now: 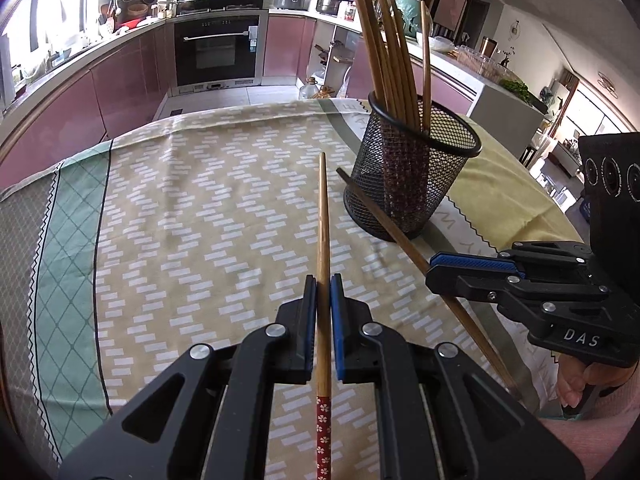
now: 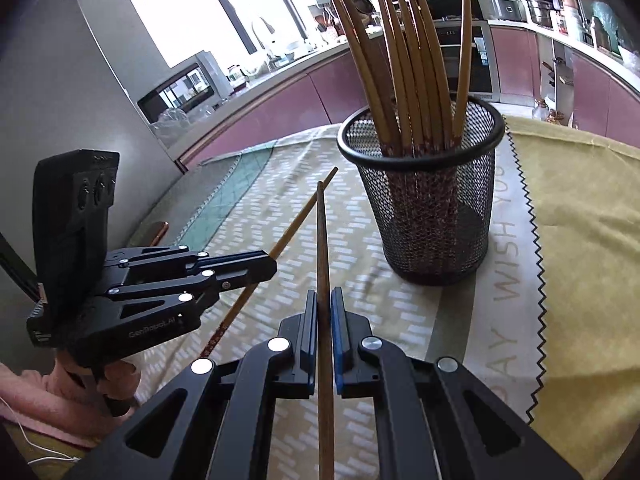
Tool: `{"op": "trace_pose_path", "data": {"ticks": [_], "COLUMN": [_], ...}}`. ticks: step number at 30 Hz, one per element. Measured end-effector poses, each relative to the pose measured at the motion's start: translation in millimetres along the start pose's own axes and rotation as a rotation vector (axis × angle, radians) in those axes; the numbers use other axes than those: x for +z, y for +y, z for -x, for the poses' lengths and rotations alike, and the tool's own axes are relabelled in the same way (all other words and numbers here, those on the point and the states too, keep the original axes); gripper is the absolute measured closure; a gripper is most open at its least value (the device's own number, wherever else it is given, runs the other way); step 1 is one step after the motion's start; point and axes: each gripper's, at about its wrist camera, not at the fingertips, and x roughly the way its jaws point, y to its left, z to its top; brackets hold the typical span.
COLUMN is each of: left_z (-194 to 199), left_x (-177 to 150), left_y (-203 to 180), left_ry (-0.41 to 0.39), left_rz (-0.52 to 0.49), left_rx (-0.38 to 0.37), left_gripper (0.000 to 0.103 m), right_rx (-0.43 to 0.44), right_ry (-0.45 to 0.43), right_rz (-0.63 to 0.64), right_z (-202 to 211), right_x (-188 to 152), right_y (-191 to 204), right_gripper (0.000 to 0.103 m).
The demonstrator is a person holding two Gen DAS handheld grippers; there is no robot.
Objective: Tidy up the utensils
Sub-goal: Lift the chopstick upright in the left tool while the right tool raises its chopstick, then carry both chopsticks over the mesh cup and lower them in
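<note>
The black mesh cup (image 1: 412, 176) stood on the patterned cloth (image 1: 180, 208), and a bunch of chopsticks (image 1: 384, 52) already stood in it, leaning out over the rim. Everything else sat on the near side of the cup.

The left gripper (image 1: 323, 292) was squeezed tight on one chopstick (image 1: 323, 216). That stick had a red flowered end near the hand, and its thin tip pointed away, up the cloth. The cup was ahead of this tip and off to its right side.

The right gripper (image 2: 323, 300) was also squeezed tight on a darker chopstick (image 2: 322, 240). Its tip pointed forward too, and the cup was ahead and a little right of it. In the left view this stick ran on a slant, with its far tip close to the foot of the cup.

The right hand looked nearer to the cup than the left. Both sticks lay long and low, pointing up the cloth, so I think each would need tipping upright over the cup's open top before it could drop in.
</note>
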Motion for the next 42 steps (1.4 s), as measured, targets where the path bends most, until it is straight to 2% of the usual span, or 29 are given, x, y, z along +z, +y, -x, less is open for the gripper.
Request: {"op": "trace_pose_path", "data": {"ticks": [28,42], "left_z": [42.8,65.4], "left_x": [11.9,25.5], "left_y": [-2.3,-4.1], "left_ry": [-0.096,-0.158], "left_rz": [0.005,0.008], "left_rx": [-0.041,-0.134], "left_gripper": [0.095,0.095], "right_rx": [0.055,0.055], "right_ry": [-0.127,-0.209], "right_rz": [0.041,0.039], "right_z": [36.6,66.4], "right_x": [10.9,18.4], "right_y": [12.9,2.5], "right_gripper": [0.097,0.097]}}
